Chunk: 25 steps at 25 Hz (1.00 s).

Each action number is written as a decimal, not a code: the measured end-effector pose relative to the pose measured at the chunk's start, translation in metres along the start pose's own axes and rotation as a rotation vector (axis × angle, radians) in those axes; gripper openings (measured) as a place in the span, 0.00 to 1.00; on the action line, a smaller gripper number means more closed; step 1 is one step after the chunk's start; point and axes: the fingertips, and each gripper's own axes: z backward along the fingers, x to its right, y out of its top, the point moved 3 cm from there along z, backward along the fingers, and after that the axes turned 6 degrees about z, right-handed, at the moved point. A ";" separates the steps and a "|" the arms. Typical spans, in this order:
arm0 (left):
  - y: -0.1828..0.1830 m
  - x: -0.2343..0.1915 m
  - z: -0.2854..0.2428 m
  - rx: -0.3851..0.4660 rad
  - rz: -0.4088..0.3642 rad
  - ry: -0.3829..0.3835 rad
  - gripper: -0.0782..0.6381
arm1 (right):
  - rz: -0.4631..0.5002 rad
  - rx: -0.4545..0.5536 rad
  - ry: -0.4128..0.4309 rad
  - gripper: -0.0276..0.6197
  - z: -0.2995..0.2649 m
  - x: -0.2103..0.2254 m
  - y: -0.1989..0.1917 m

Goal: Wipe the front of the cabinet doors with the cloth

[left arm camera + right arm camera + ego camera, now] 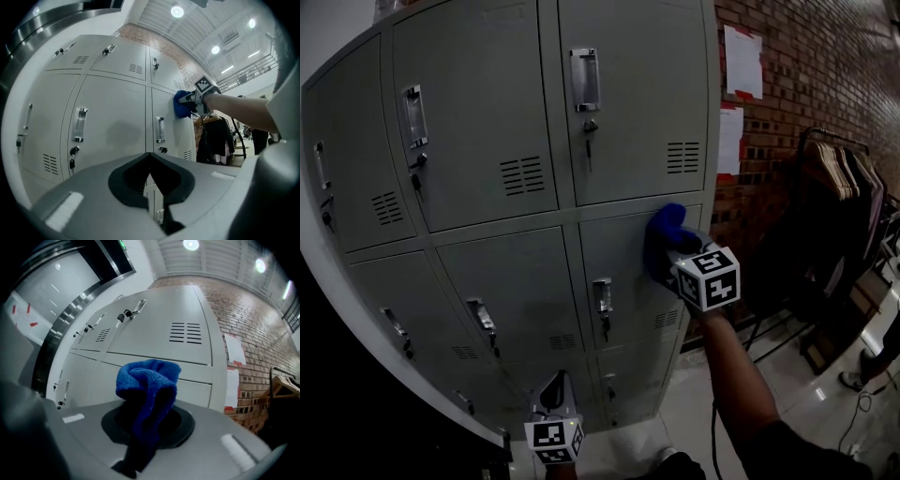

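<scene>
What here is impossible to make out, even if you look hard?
- Head view: the right gripper and blue cloth cover the door patch beneath them, so any dirt there is hidden.
- Head view: papers on the brick wall are too small and dim to read.
- Head view: the lowest doors of the cabinet sit partly behind the left gripper and in shadow.

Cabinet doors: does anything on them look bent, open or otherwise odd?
Nothing stands out. All the cabinet doors sit shut and flush, with no visible dents. The blue cloth, held by the right tool, is against the door front.
</scene>
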 end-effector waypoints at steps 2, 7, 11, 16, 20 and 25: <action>0.000 0.000 0.000 0.000 0.000 0.002 0.13 | 0.003 -0.011 -0.023 0.13 0.004 0.014 -0.004; -0.004 0.004 -0.002 -0.020 -0.009 -0.006 0.13 | -0.012 -0.033 -0.082 0.13 0.016 0.047 -0.019; -0.005 0.012 -0.006 -0.019 -0.011 -0.019 0.13 | -0.015 -0.045 -0.111 0.13 0.020 0.067 -0.024; -0.008 0.014 -0.008 -0.027 -0.015 -0.026 0.13 | -0.003 -0.050 -0.142 0.13 0.027 0.075 -0.027; -0.008 0.009 -0.006 -0.031 -0.018 -0.013 0.13 | -0.052 0.016 -0.088 0.13 0.034 0.050 -0.021; -0.007 0.009 -0.007 -0.022 -0.008 -0.006 0.13 | -0.067 0.063 0.042 0.13 0.022 -0.024 -0.015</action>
